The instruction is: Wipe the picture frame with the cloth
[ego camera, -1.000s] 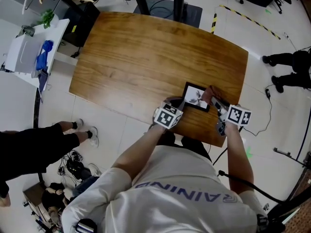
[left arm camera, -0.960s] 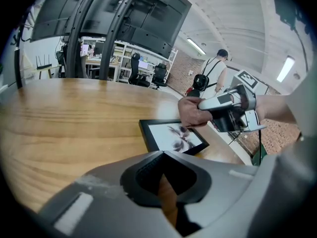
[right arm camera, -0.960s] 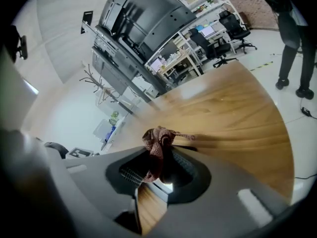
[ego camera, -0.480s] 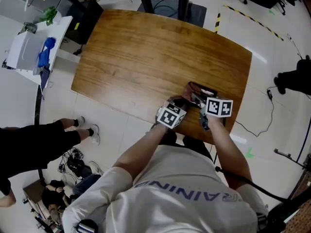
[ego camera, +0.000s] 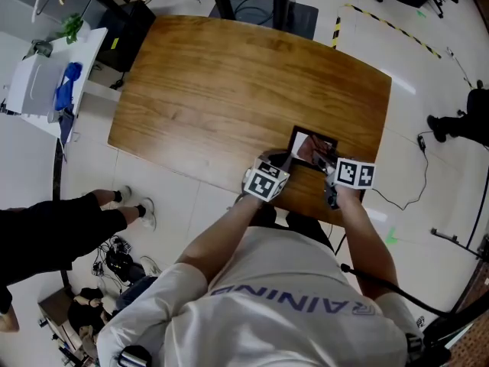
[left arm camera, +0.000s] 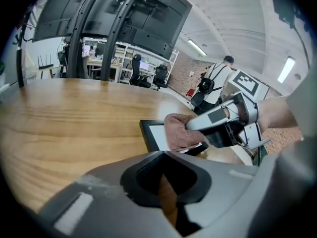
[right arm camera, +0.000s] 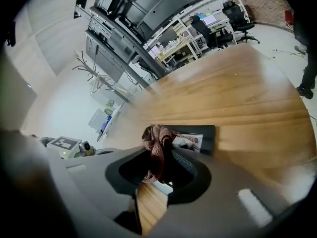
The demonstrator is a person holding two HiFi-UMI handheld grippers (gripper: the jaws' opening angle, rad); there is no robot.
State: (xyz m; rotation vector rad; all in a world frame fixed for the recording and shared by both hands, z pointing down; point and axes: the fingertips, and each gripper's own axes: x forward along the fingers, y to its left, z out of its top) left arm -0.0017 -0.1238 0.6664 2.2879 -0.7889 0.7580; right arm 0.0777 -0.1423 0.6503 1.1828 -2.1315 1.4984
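Observation:
A black picture frame lies flat near the near right edge of the wooden table. My right gripper is shut on a reddish-brown cloth, which rests on the frame's glass. In the right gripper view the cloth bunches between the jaws of my right gripper, with the frame just beyond. My left gripper sits at the frame's near left corner. In the left gripper view its jaws are shut with nothing seen between them; the frame and cloth lie just ahead.
A white side stand with a blue item is off the table's far left corner. A person's legs are on the floor at left, another person's feet at right. The table's edge runs just behind both grippers.
My right gripper swept the cloth leftward across the frame, then back toward its near right side. The left gripper has stayed at the frame's near left corner.

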